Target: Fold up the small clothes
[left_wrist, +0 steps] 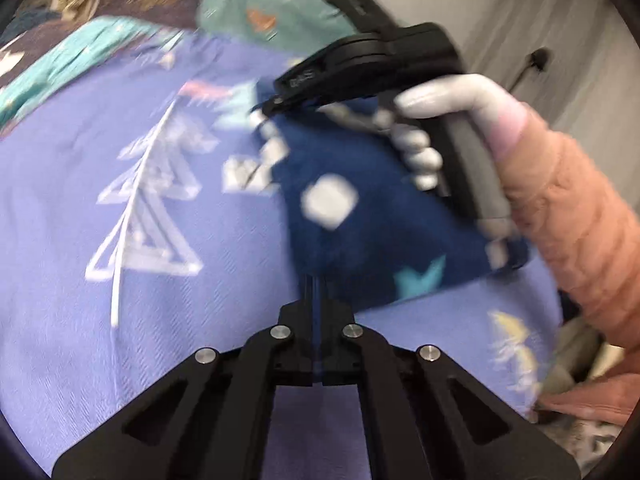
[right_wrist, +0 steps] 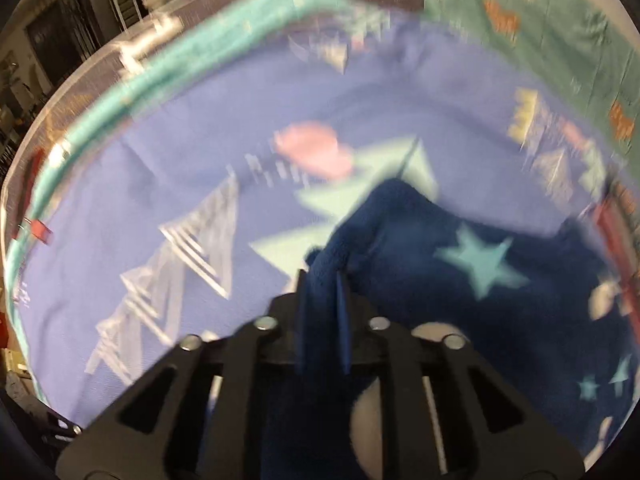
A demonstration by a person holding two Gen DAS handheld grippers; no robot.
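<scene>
A small navy fleece garment with white squares and teal stars lies on a lilac blanket. My left gripper is shut, and the garment's near edge runs in between its fingertips. The right gripper, held by a gloved hand, pinches the garment's far corner. In the right wrist view that gripper is shut on a bunched fold of the navy garment, which spreads off to the right. Both views are blurred.
The lilac blanket carries white tree prints and has a teal border. A teal cloth with orange prints lies at the back. A person's peach sleeve fills the right side. Dark shelving stands beyond the blanket's left edge.
</scene>
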